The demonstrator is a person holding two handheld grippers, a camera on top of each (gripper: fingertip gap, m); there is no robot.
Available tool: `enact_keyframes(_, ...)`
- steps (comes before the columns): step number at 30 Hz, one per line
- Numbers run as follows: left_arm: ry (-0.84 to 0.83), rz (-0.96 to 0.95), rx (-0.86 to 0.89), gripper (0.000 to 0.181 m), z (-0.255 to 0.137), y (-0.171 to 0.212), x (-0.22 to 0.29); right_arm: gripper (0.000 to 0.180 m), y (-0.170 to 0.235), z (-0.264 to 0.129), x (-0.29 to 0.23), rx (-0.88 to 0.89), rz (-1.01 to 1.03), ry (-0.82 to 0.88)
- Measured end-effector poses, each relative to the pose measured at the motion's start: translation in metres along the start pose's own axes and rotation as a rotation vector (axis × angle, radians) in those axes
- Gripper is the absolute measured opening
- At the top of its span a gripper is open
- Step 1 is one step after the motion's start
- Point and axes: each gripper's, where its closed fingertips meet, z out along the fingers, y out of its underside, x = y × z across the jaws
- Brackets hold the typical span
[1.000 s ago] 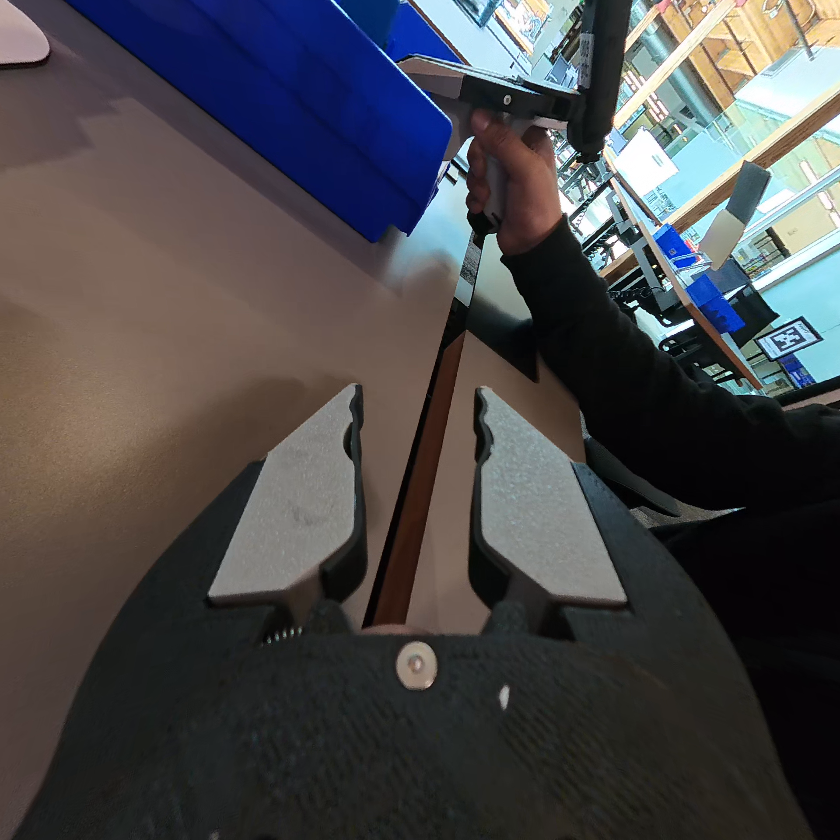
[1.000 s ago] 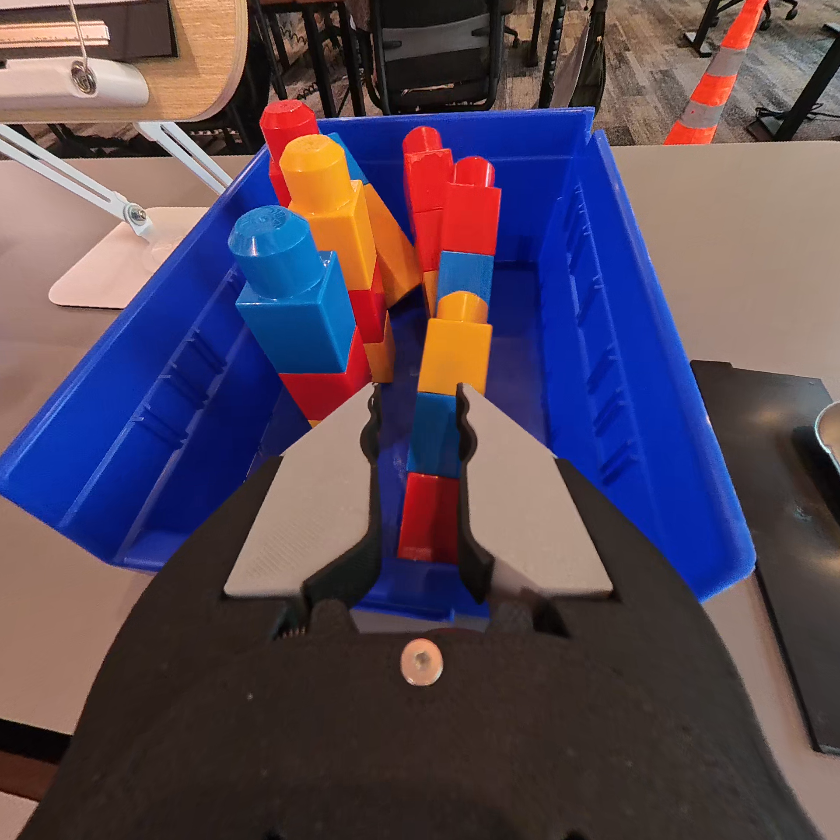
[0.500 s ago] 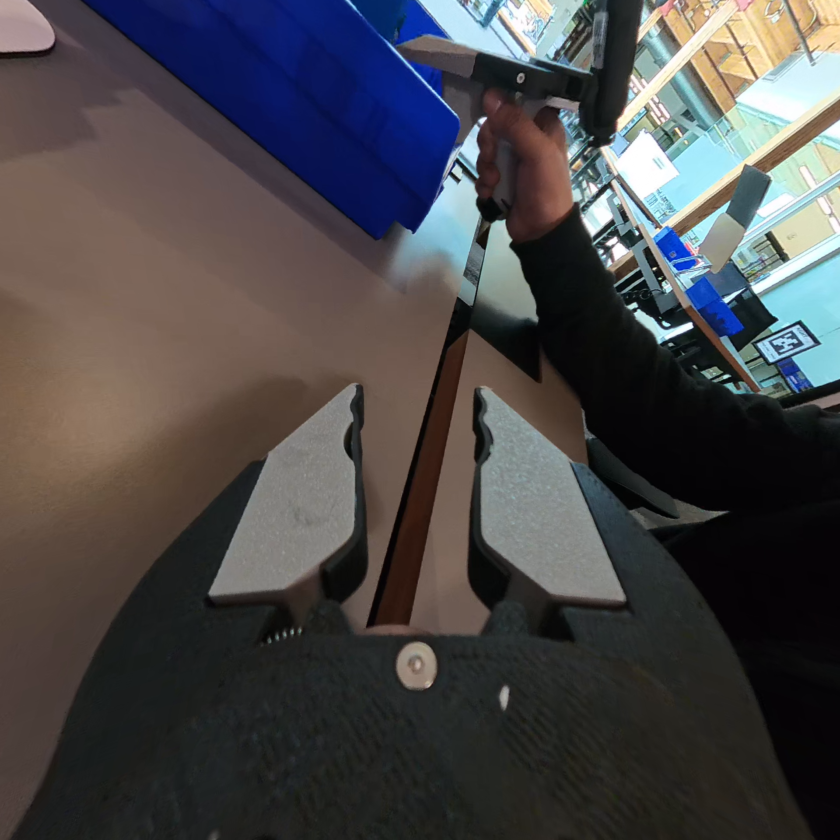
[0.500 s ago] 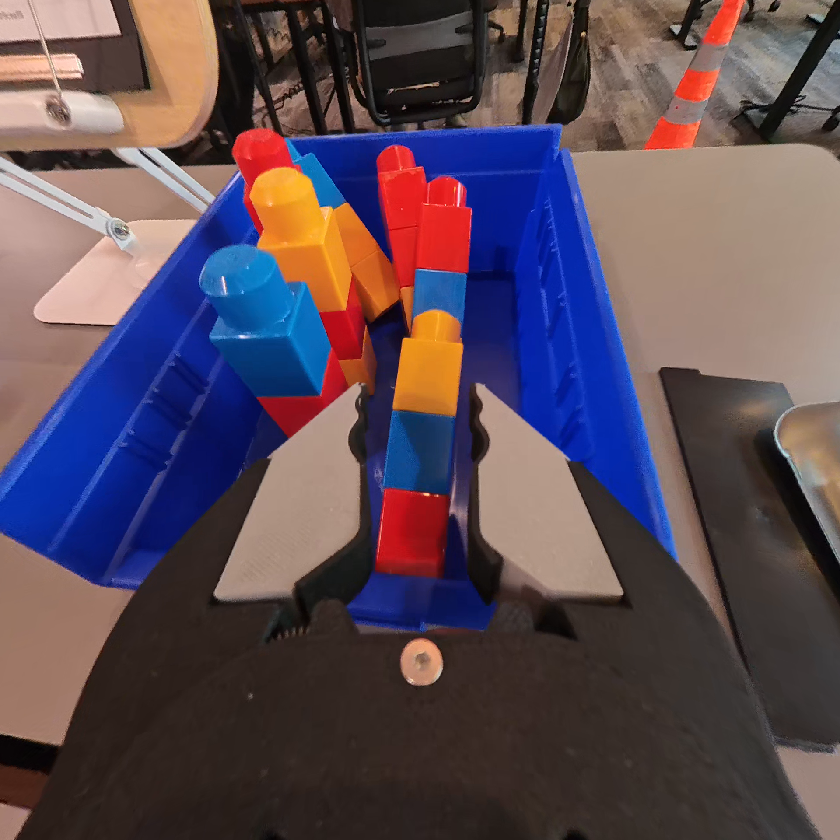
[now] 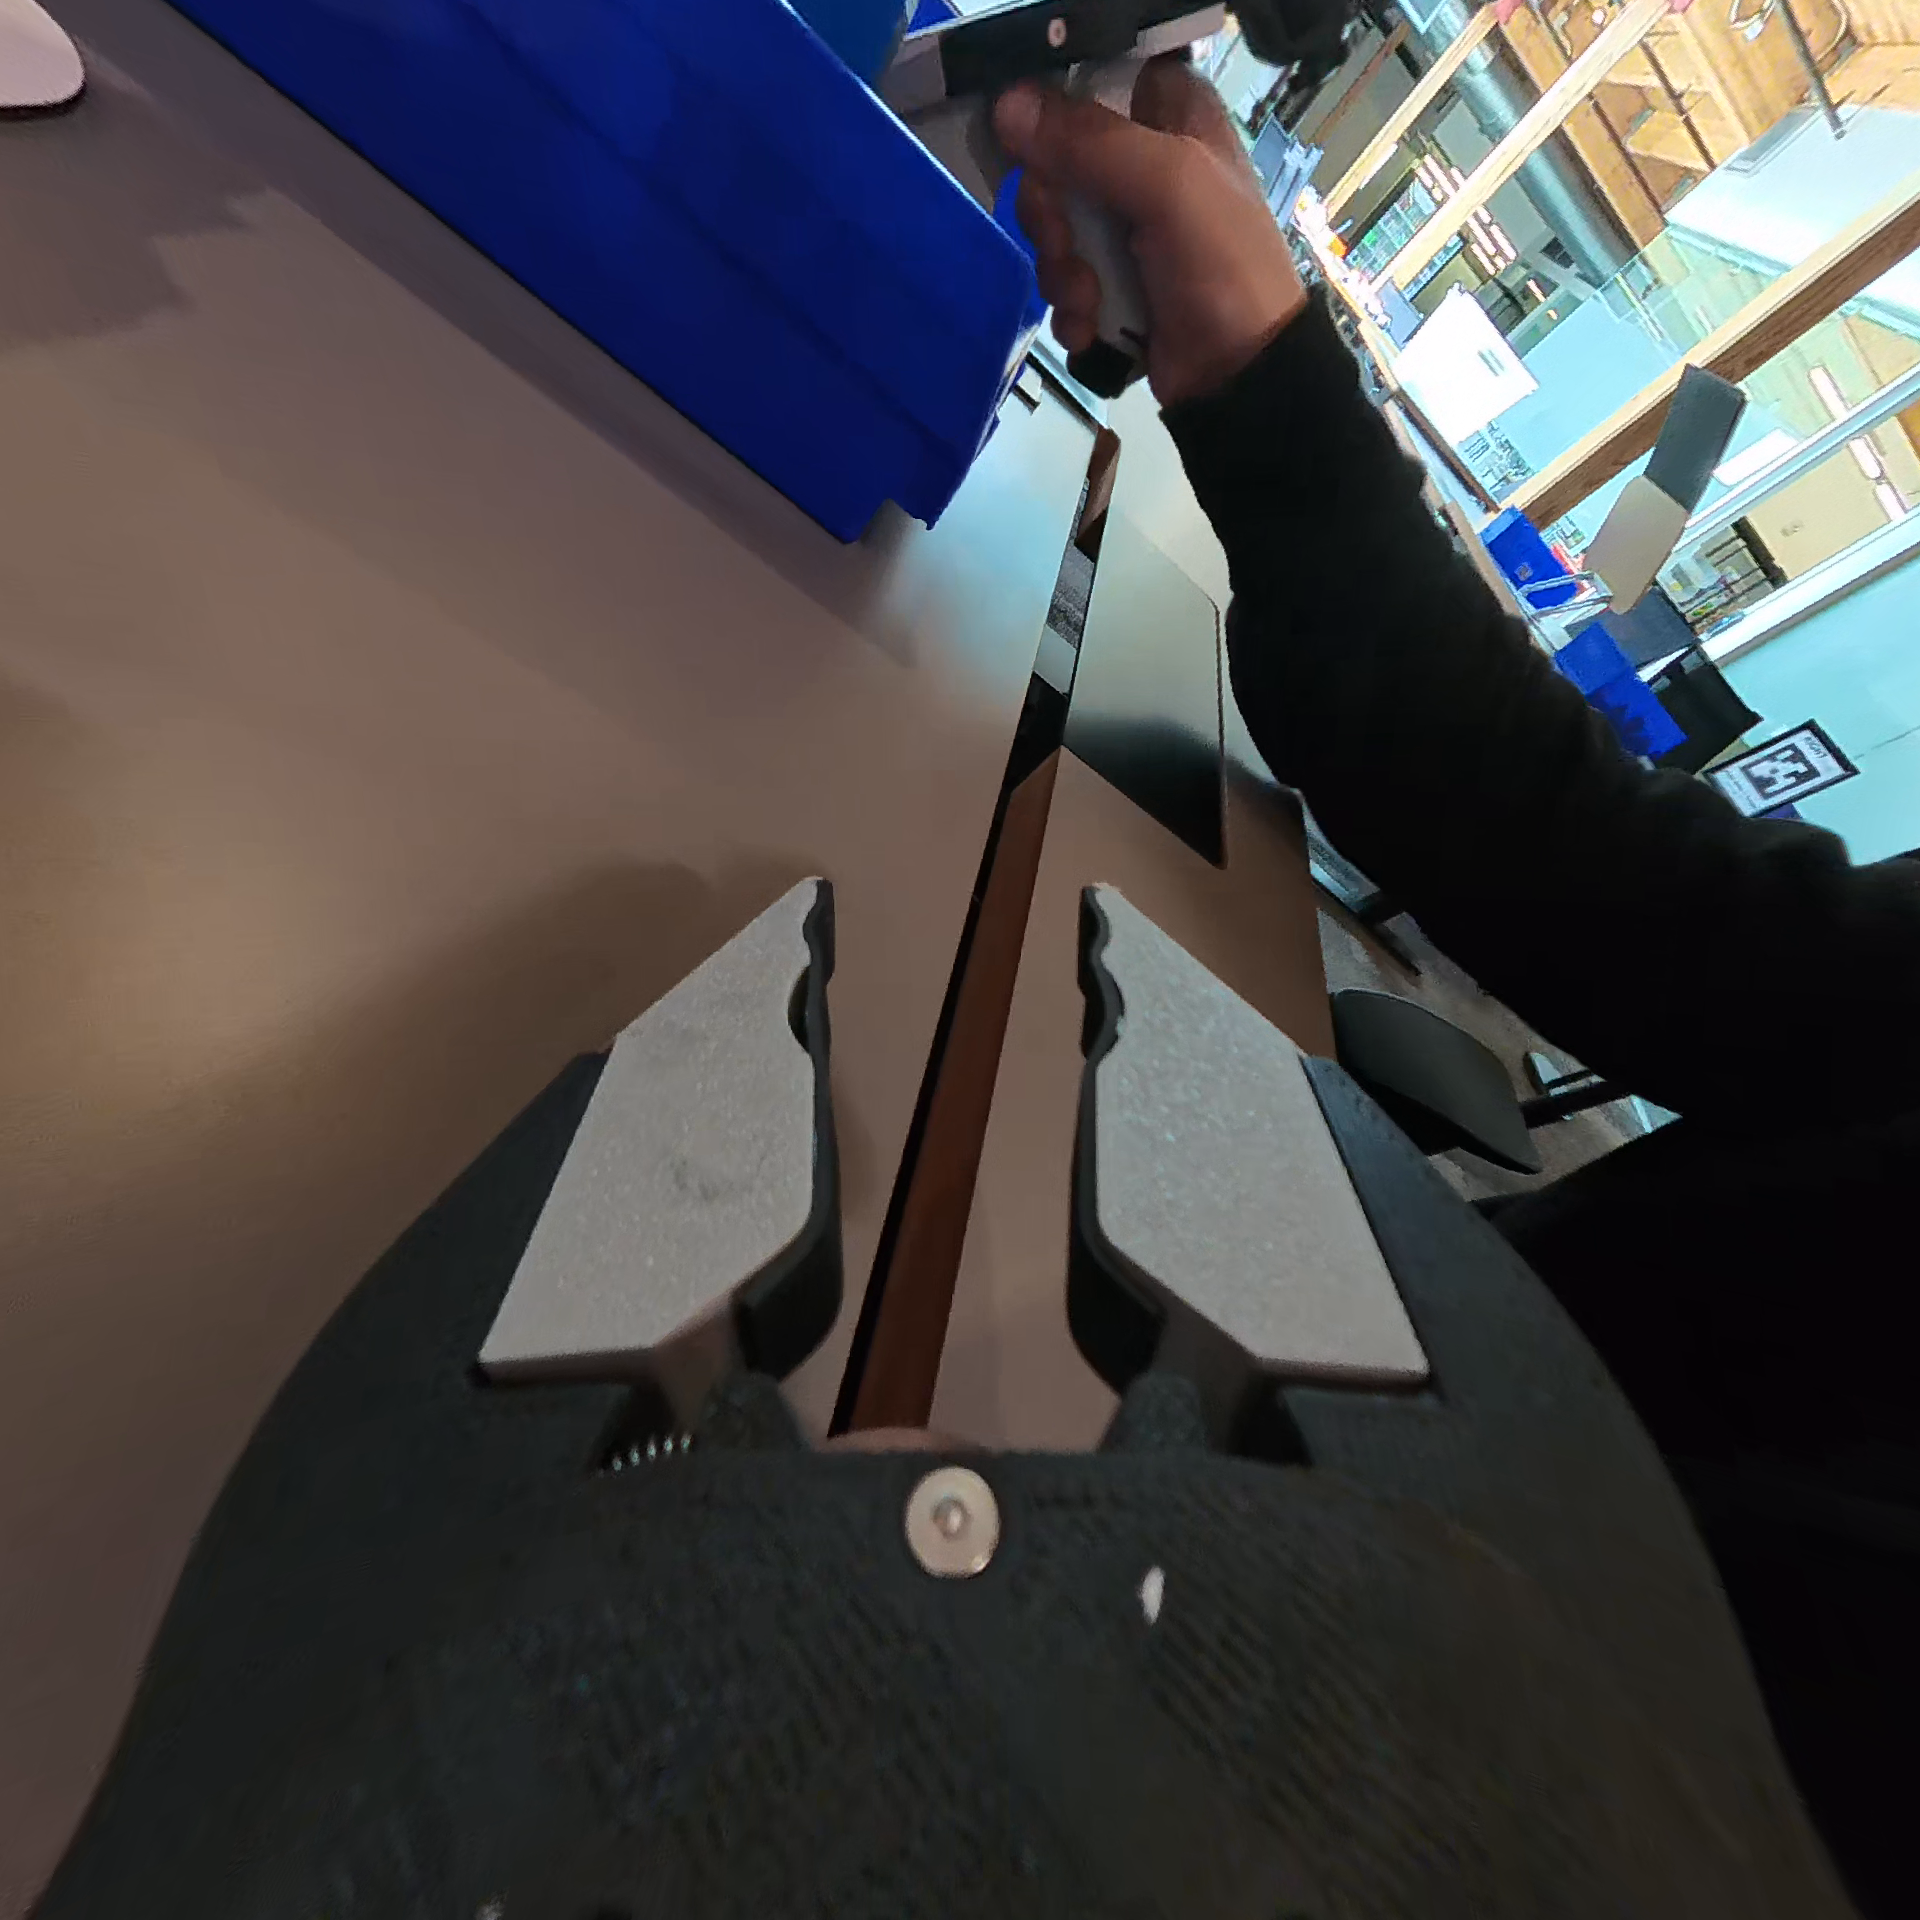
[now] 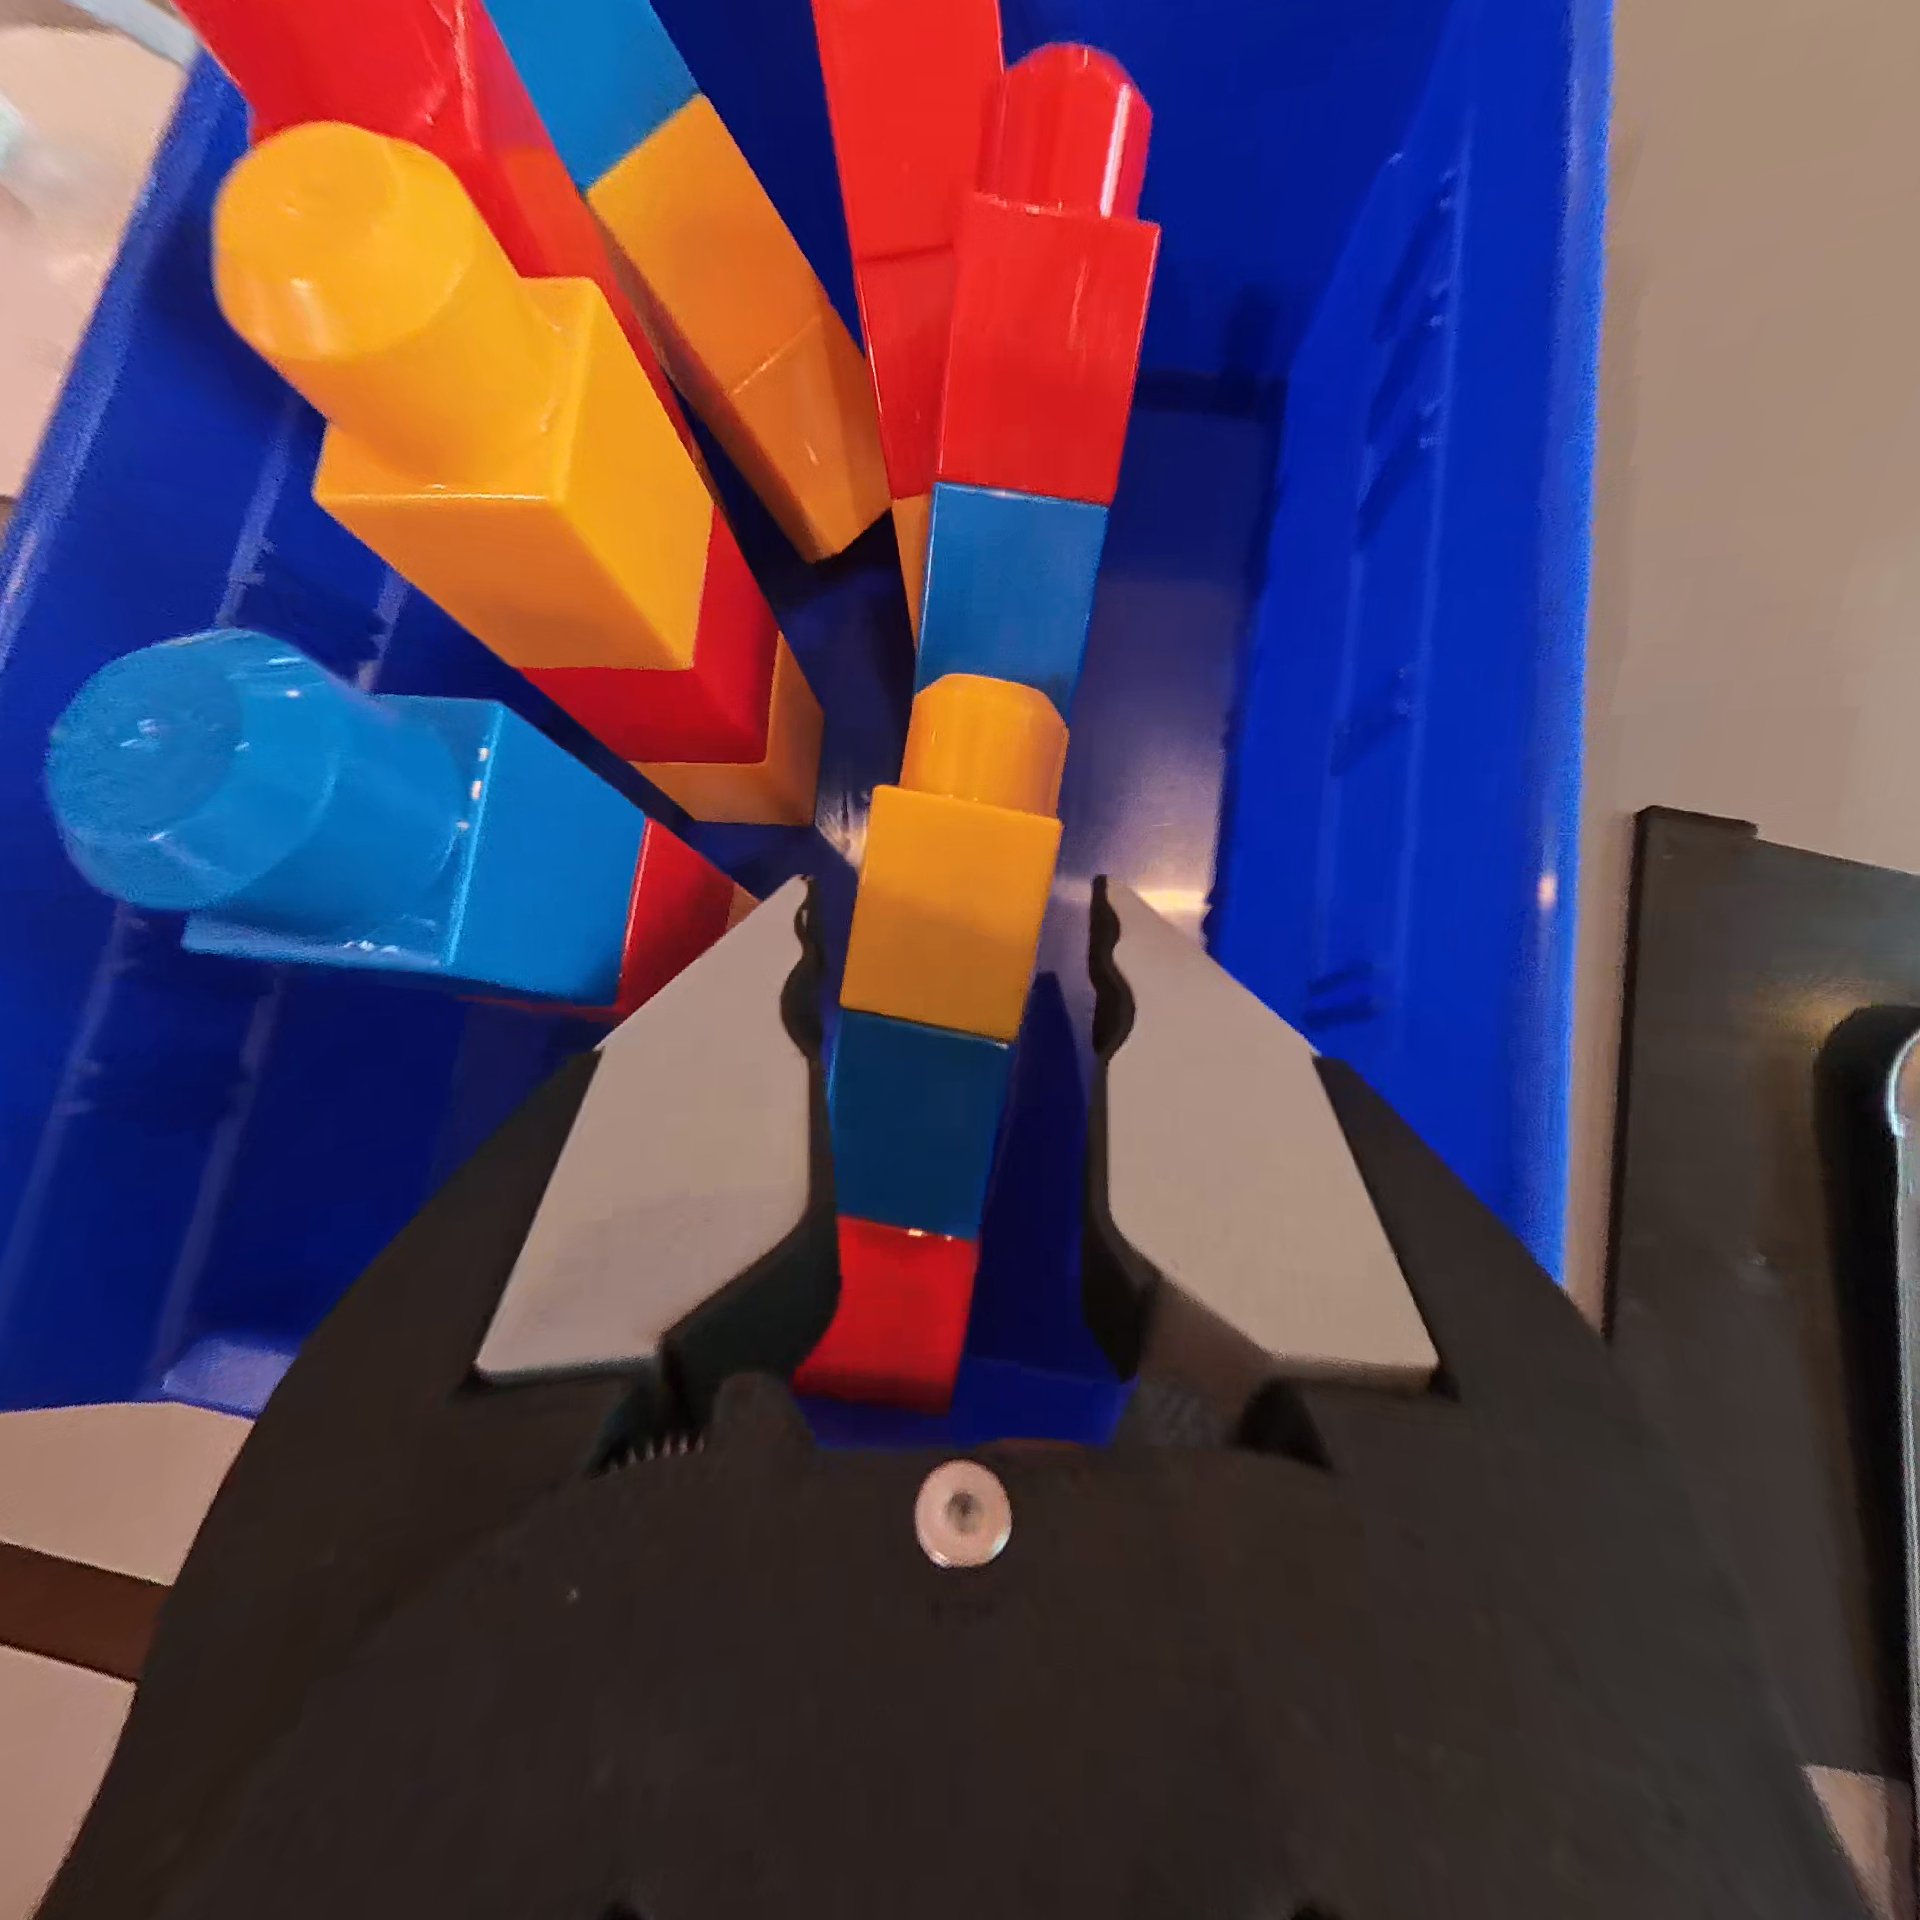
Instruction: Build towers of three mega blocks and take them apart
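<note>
Landmark for all positions: the blue bin (image 6: 1403, 623), which sits on the tan table (image 5: 364, 727).

Right gripper (image 6: 951, 904): jaws spread, nothing pinched. It hangs over the near end of the bin, pointing down into it. Between the two fingers (image 6: 675, 1174) lies a tower (image 6: 935, 997) of three blocks, red nearest the bin's near wall, blue in the middle, orange farthest in with its stud up. There is a gap on each side of the tower, wider on the right; I cannot tell whether the left finger grazes it. Judgement: the fingers straddle the tower lengthwise so that closing would pinch its flat sides, probably at the blue or orange block.

Other towers (image 6: 499, 447) lean against the bin's left wall and far end, mixed red, orange and blue. A red-topped one (image 6: 1039, 312) lies just beyond the straddled tower. They crowd the left side of the bin, which likely explains the approach along its right half.

Left gripper (image 5: 954, 914): jaws spread, empty, well short of the bin, over the table's near edge. Seems parked, waiting to take the other end of a tower for pulling apart.

A hand (image 5: 1143, 208) in a dark sleeve holds the right gripper's handle beside the bin's near corner. A black mat (image 6: 1766, 1091) lies just right of the bin.
</note>
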Motion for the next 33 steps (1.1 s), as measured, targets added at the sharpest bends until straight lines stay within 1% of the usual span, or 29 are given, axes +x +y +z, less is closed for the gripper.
enact_keyframes(1,0.000,0.000,0.003,0.045,0.000,0.000,0.000,0.041,0.001,0.003,0.000,-0.018,-0.006,-0.005)
enact_keyframes(2,0.002,0.001,0.003,0.045,0.000,-0.001,0.001,0.038,0.001,0.005,-0.001,-0.029,-0.007,-0.011)
enact_keyframes(6,0.006,0.005,0.003,0.045,0.000,-0.001,0.002,0.036,-0.003,0.002,-0.001,-0.021,-0.012,-0.015)
enact_keyframes(10,0.009,0.005,0.005,0.044,0.000,-0.001,0.002,0.035,-0.034,-0.015,0.004,0.180,-0.002,0.011)
enact_keyframes(12,0.007,0.006,0.002,0.044,0.000,0.000,0.002,0.035,-0.038,-0.020,0.005,0.246,0.022,0.006)
enact_keyframes(16,0.009,-0.001,0.019,0.044,-0.003,-0.003,0.002,0.035,-0.023,-0.025,0.000,0.295,0.028,-0.018)
enact_keyframes(22,0.017,0.012,0.015,0.043,-0.002,-0.003,0.006,0.034,-0.006,-0.058,-0.016,0.448,-0.076,0.029)
enact_keyframes(25,0.019,0.016,0.021,0.042,-0.002,-0.005,0.007,0.034,0.004,-0.066,-0.017,0.438,-0.084,0.044)
enact_keyframes(28,0.019,0.011,0.032,0.042,-0.004,-0.006,0.007,0.034,0.013,-0.067,-0.023,0.440,-0.083,0.005)
enact_keyframes(33,0.013,0.002,0.024,0.042,-0.003,-0.004,0.003,0.033,0.019,-0.067,-0.031,0.424,-0.083,-0.010)
